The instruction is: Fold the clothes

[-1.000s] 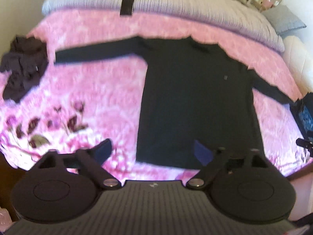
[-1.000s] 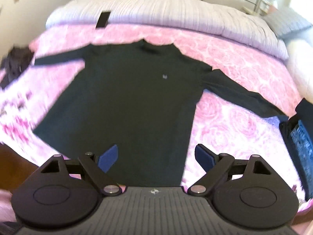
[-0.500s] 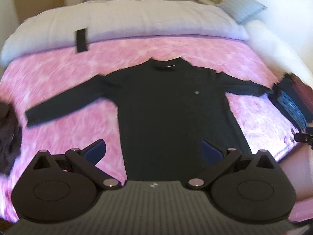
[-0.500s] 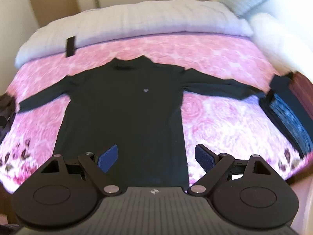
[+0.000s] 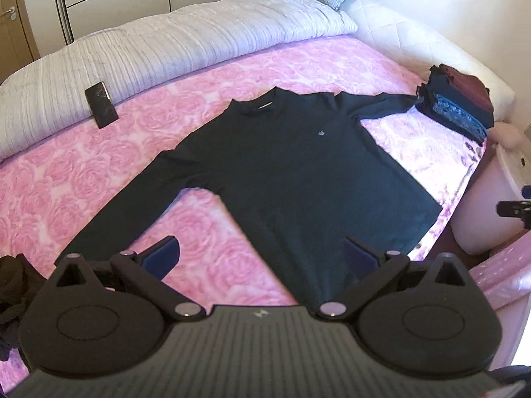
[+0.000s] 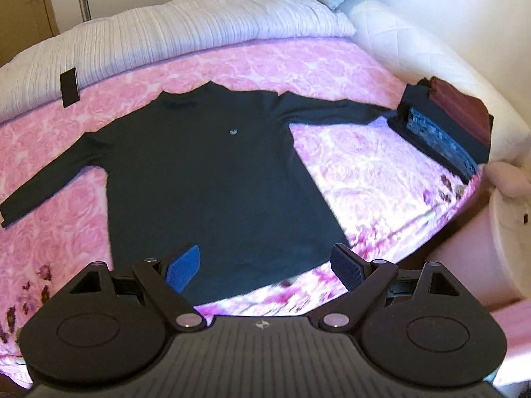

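A dark long-sleeved shirt (image 5: 298, 172) (image 6: 205, 172) lies flat and face up on the pink rose-patterned bedspread (image 5: 83, 172) (image 6: 358, 152), sleeves spread to both sides, collar toward the far side. My left gripper (image 5: 262, 253) hovers open above the shirt's lower left side, holding nothing. My right gripper (image 6: 265, 265) hangs open over the hem near the bed's front edge, empty as well. The tip of the right gripper (image 5: 514, 207) shows at the right edge of the left wrist view.
A stack of folded clothes (image 5: 458, 109) (image 6: 444, 129) sits at the right by the shirt's cuff. A dark phone (image 5: 101, 104) (image 6: 69, 88) lies against the grey duvet (image 5: 172, 46). A crumpled dark garment (image 5: 13, 282) lies at the left. White padded headboard (image 6: 415, 53) on the right.
Both grippers swung to the left around the bed, so the shirt now appears more to the right, and the folded stack came into fuller view. Jaws stayed open.
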Available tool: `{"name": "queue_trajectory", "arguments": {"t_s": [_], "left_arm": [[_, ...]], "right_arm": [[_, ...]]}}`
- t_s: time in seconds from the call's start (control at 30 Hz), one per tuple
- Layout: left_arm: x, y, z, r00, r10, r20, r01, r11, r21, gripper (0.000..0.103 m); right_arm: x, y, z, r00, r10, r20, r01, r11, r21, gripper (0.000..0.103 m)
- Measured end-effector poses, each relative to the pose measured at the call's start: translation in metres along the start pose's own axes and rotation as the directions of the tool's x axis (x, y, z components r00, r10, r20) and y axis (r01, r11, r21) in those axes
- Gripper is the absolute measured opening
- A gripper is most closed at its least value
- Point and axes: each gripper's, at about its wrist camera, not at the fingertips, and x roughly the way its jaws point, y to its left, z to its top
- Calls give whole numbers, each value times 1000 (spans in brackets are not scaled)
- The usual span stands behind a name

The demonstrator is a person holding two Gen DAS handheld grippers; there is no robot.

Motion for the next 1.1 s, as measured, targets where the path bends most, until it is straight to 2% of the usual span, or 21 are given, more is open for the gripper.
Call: {"name": "queue_trajectory", "arguments": {"t_s": [0.4, 1.1], "left_arm": [[-6, 21, -12, 999, -32, 8, 31, 999, 20, 102], [-5, 25, -20, 999, -44, -9, 44, 998, 44, 102]], "right_arm": [[-18, 47, -16, 1000, -6, -4, 6, 1000, 3, 88], [-13, 56, -24, 1000, -17, -25, 18, 999, 29, 88]]}}
